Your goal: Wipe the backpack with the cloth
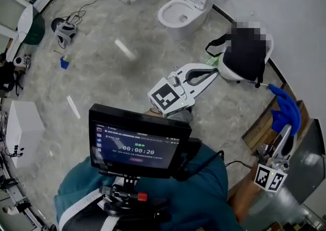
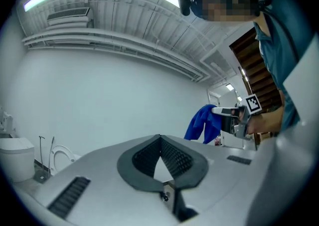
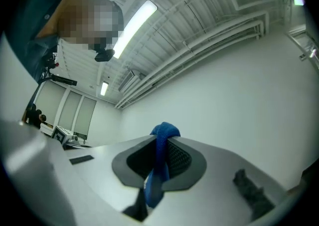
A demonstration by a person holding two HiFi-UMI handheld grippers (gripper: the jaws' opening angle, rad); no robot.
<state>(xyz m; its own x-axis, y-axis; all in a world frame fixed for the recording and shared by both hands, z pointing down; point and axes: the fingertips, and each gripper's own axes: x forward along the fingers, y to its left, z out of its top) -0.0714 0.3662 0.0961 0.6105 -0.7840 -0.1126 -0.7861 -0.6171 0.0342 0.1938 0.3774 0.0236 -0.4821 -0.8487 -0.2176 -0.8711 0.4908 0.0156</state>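
Blue cloth (image 1: 284, 108), clenched in the fingers of the right gripper (image 1: 286, 132), is best brought flat against the black backpack (image 1: 247, 59) on the white seat (image 1: 232, 75), steadied by the left gripper (image 1: 213, 72), whose fingers are closed on nothing.

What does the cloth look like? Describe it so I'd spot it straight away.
Follow the white wall down the head view's right side, past the black backpack, to the wooden boards. There the cloth is pinched in the right gripper: limp and bright blue, unlike anything beside it.
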